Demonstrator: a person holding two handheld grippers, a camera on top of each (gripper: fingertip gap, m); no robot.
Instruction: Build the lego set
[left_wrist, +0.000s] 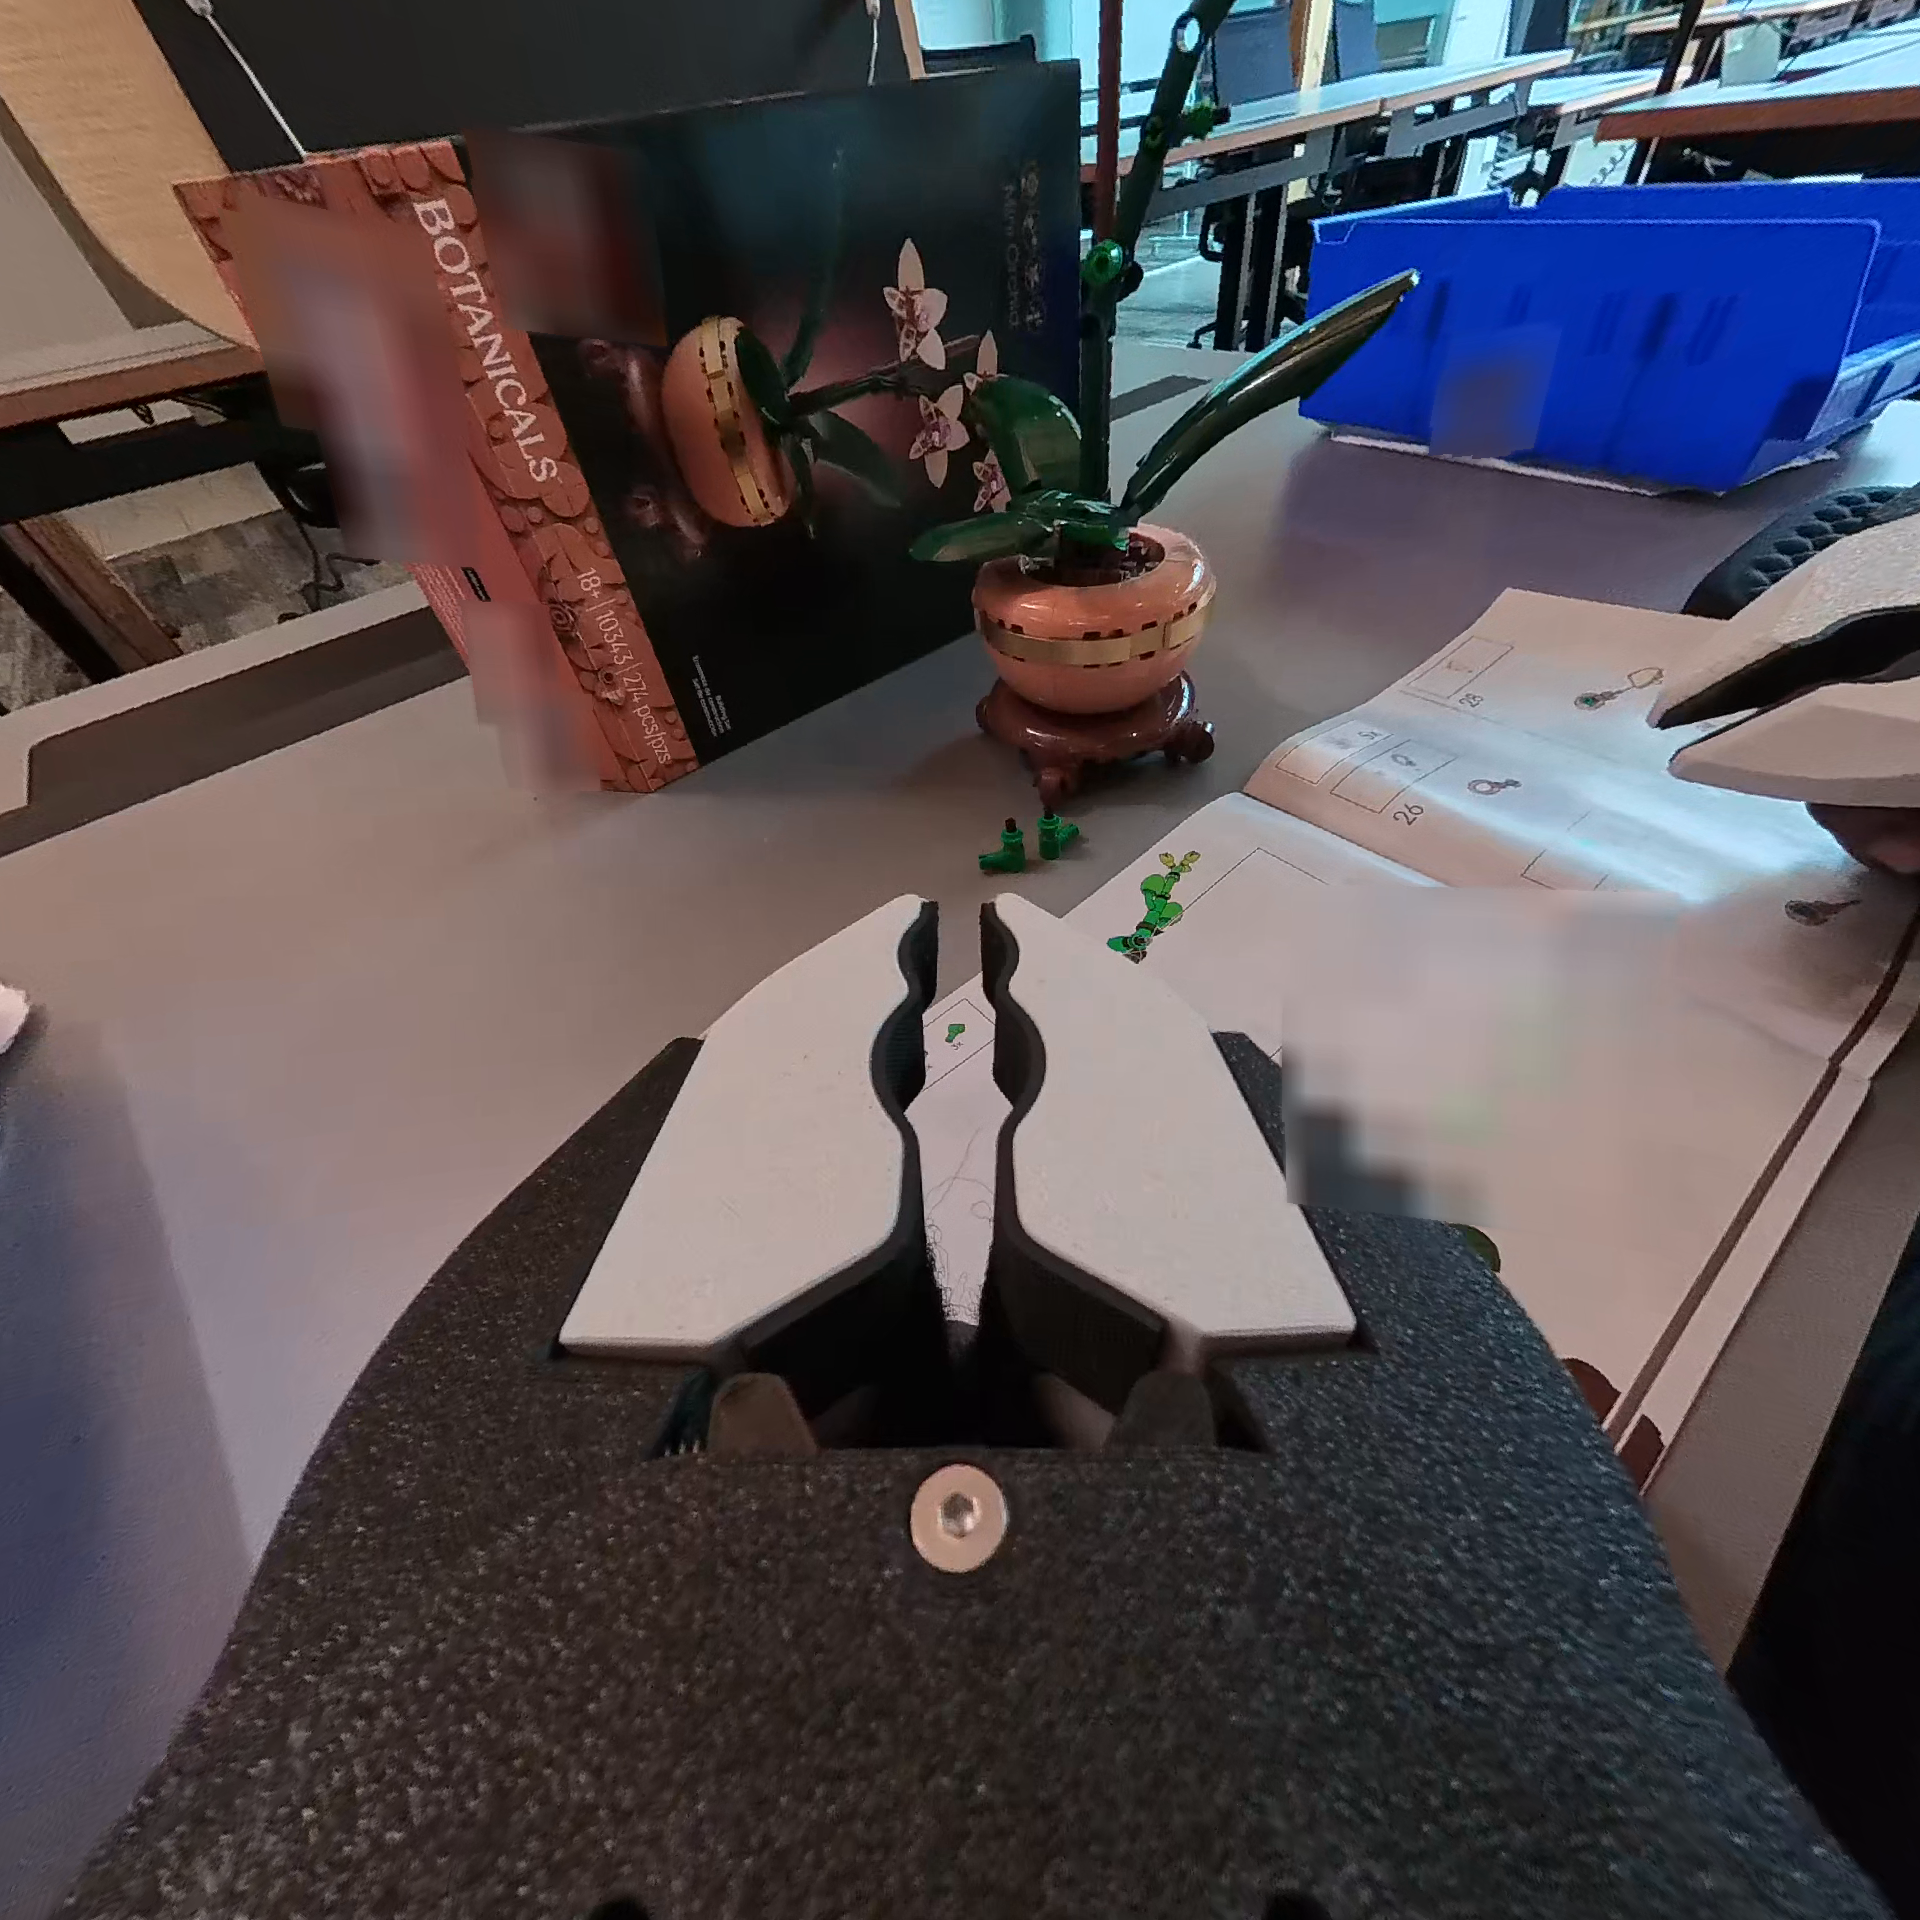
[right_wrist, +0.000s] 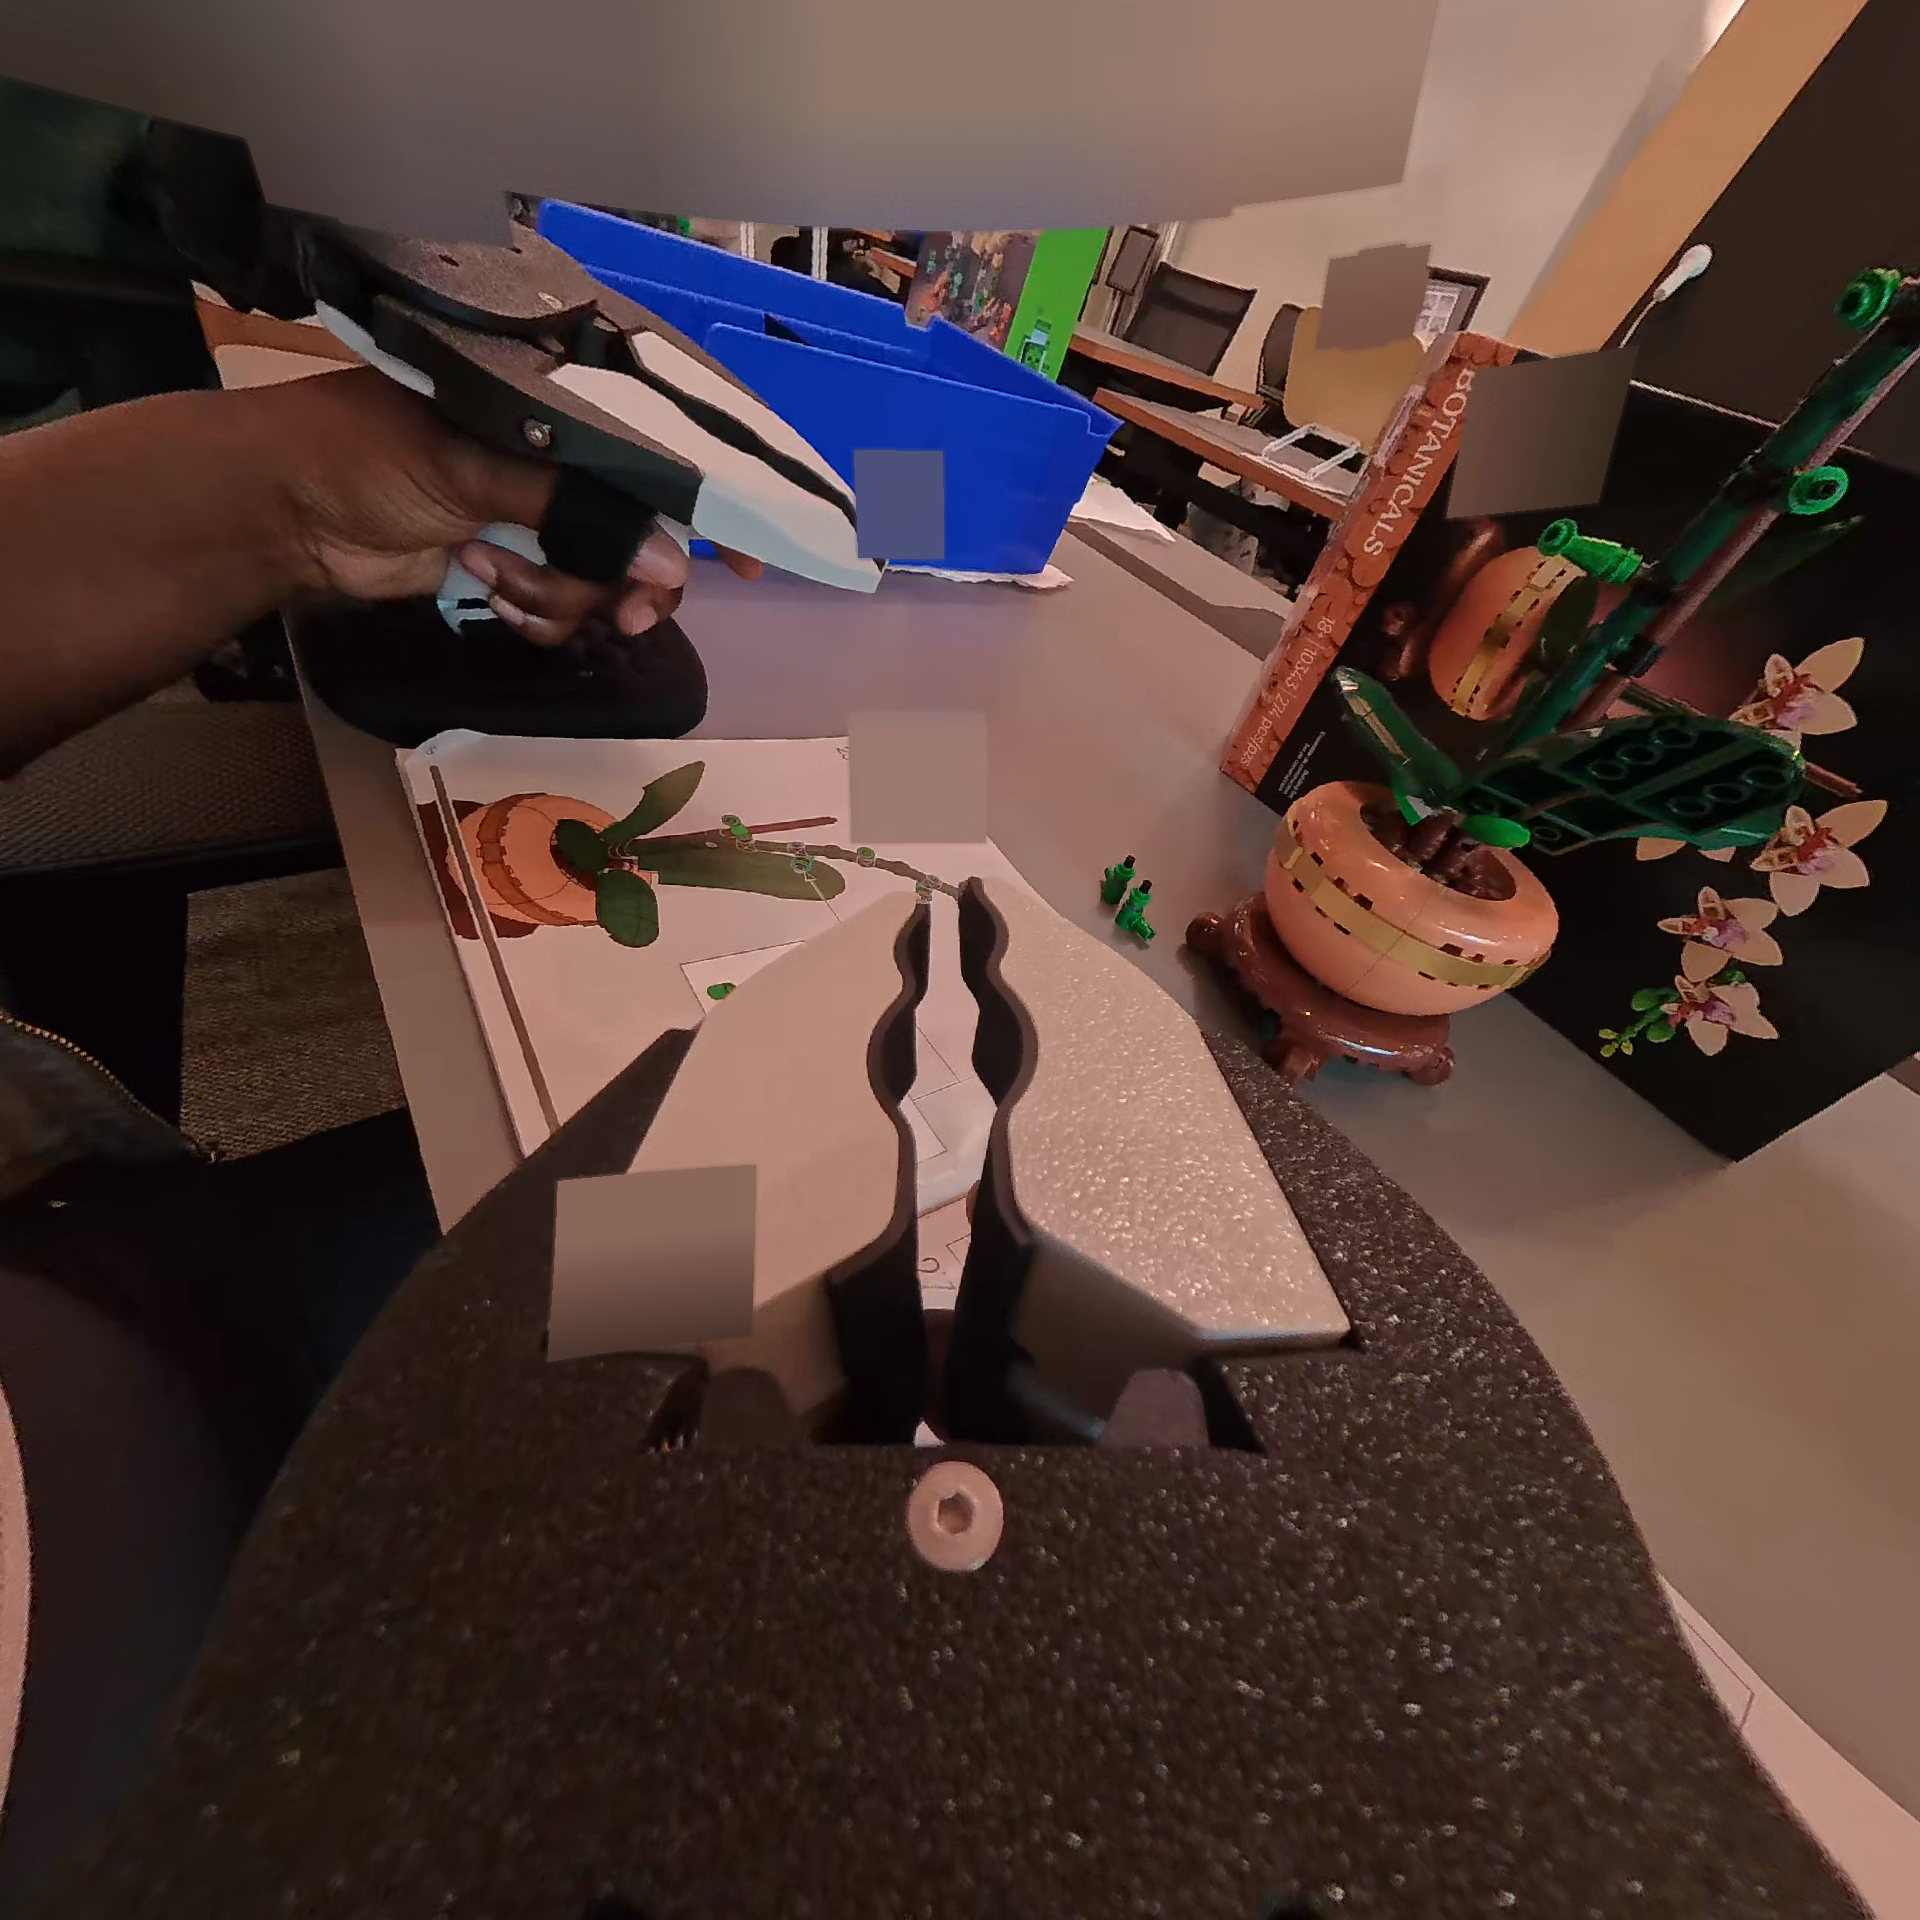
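A partly built lego orchid (left_wrist: 1091, 634) stands on the grey table: a pink pot on a brown base, with dark green leaves and a tall stem. It also shows in the right wrist view (right_wrist: 1392, 935). Two small bright green pieces (left_wrist: 1029, 844) lie loose in front of the pot (right_wrist: 1127, 899). My left gripper (left_wrist: 958, 914) is empty, its jaws a narrow gap apart, and it hangs over the left edge of the open instruction booklet (left_wrist: 1558, 831), short of the green pieces. My right gripper (right_wrist: 943, 904) is also narrowly open and empty, over the booklet (right_wrist: 582, 997).
The set's box (left_wrist: 727, 468) stands upright behind the pot. A blue bin (left_wrist: 1610, 343) sits at the back right. A black padded rest (right_wrist: 499, 686) lies beyond the booklet, under the hand that holds the left gripper (right_wrist: 875, 569). The right gripper (left_wrist: 1662, 738) enters at the right. The gap from one gripper's tips to the other's is roughly 15 cm. The left tips stand about 12 cm off the pot (right_wrist: 1127, 899). My left wrist view (left_wrist: 1045, 835) looks at it from another angle. Left tips and right tips are each some 15 cm from the partly built lego orchid (left_wrist: 1091, 634). It turns up in the right wrist view (right_wrist: 1299, 826) as well.
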